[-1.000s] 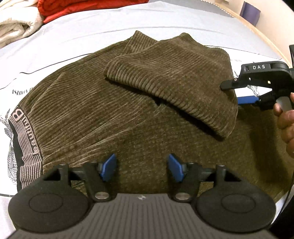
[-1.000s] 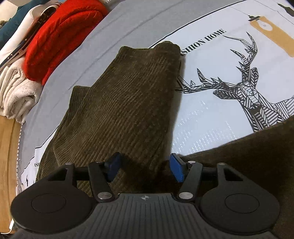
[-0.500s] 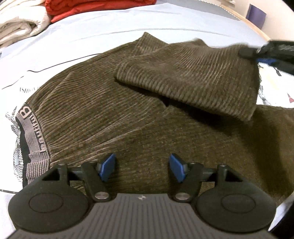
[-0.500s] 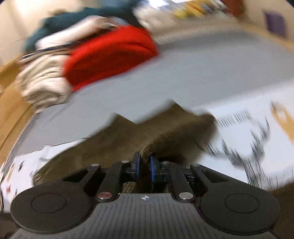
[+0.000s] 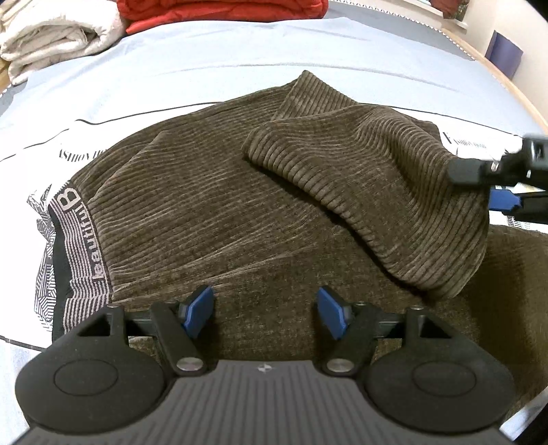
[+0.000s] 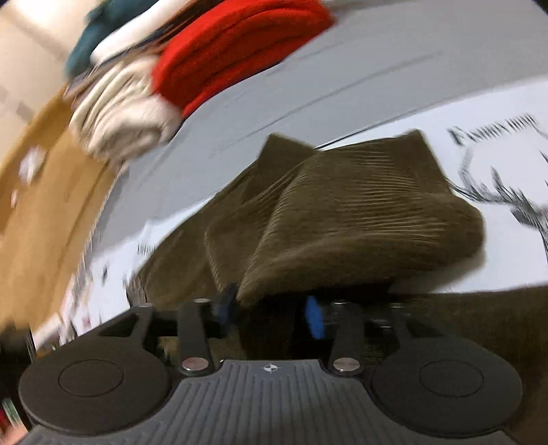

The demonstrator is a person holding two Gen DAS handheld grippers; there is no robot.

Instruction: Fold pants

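The pants [image 5: 212, 212] are dark olive-brown corduroy with fine ribbing, and their waistband [image 5: 80, 246] is striped grey and black with pale lettering. The bed sheet [image 5: 212, 65] is pale blue-grey and white, crossed by thin black lines and printed with black lettering and a black geometric deer [image 6: 507, 195]. At the far edge sit a bright red folded cloth [image 5: 222, 10] and a cream one [image 5: 58, 34]. Both tongs, left [image 5: 265, 313] and right [image 6: 270, 309], are black with blue pads.
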